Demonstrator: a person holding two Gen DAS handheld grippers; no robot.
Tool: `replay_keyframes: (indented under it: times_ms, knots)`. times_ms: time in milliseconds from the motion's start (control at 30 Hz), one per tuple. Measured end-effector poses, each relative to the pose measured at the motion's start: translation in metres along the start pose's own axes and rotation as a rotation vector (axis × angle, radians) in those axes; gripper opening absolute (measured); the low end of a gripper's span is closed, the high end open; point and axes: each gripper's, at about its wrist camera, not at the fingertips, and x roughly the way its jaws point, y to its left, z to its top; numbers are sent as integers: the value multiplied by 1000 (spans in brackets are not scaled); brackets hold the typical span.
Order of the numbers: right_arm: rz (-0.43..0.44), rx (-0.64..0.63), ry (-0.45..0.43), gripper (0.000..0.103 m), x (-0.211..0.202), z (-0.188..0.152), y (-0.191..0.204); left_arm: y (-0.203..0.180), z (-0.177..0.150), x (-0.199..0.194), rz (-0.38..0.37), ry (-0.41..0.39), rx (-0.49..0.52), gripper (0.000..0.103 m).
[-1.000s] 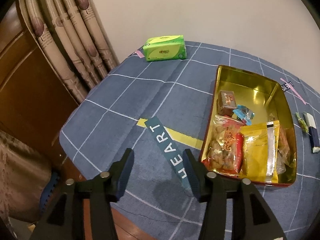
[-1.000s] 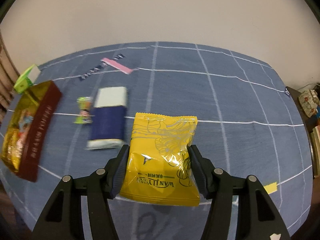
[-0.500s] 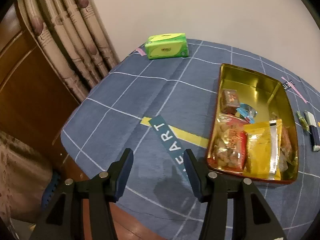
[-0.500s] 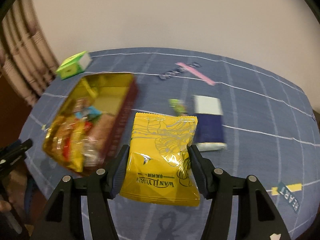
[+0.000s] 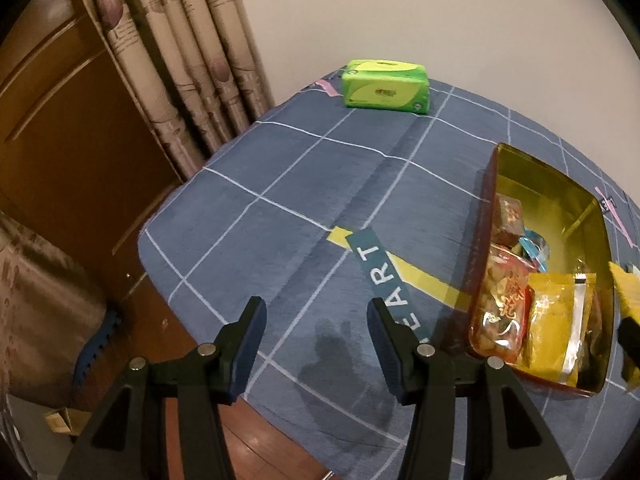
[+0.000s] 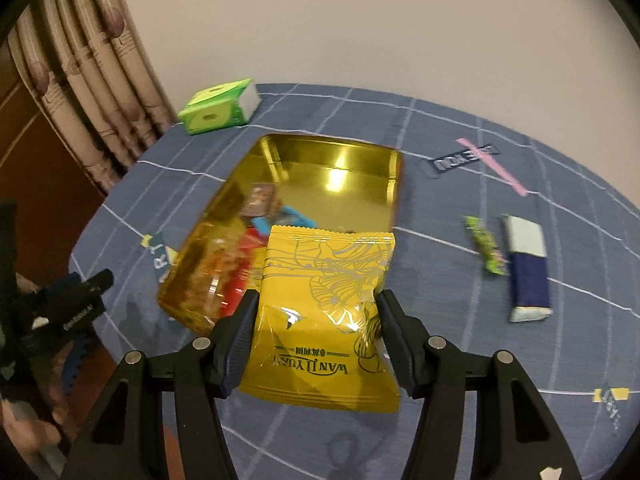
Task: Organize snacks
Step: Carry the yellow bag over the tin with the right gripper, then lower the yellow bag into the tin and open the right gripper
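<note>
2 grippers angled down, 1 loaded and 1 empty

The right gripper [image 6: 316, 332] points steeply down with its 2 fingers [image 6: 236, 340] pressed against the sides of a yellow snack packet [image 6: 324, 316], holding it in the air. The left gripper [image 5: 316, 340] also tilts down, its jaws parted with nothing between them; in the right wrist view it shows at the left edge.

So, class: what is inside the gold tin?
The gold tin holds a brown cube, blue-wrapped candy, a nut packet and a yellow pouch. Whatever lies beneath them is covered.
</note>
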Motion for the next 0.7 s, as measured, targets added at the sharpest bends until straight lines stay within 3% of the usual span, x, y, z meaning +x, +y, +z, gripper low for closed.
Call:
replay_keyframes:
  times_ms: [400, 700]
  knots:
    - [3, 33, 15, 55, 21, 12, 23, 21, 4, 9, 14, 31, -87, 54]
    - [3, 57, 33, 56, 32, 11, 28, 18, 2, 7, -1, 23, -72, 54]
